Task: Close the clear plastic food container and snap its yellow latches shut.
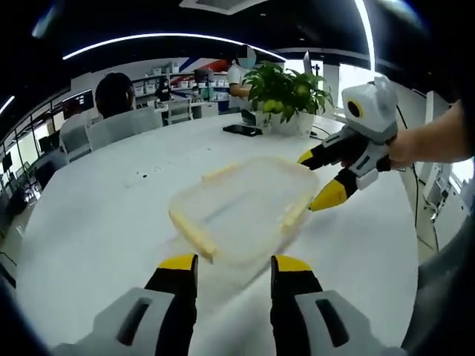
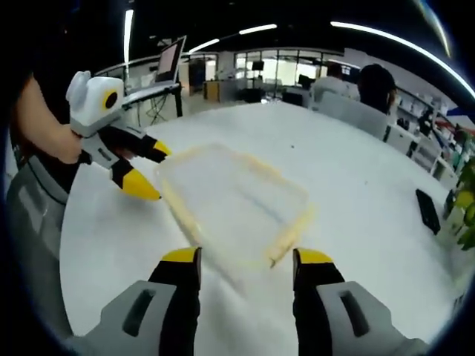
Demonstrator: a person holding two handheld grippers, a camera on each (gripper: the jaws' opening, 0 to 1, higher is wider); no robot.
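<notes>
Container (image 1: 241,211) sits mid-frame on white table (image 1: 96,222), long axis running lower left to upper right, lid looks on, latches too blurry. Left gripper (image 1: 234,271) spread, empty, just short of near corner. Right gripper (image 1: 320,178) spread too, beside far right corner, about equally near

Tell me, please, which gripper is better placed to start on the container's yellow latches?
Probably the right gripper: its open jaws sit right beside the container, at a yellow latch on its edge. The left gripper also hovers open near the opposite edge, slightly farther off.
</notes>
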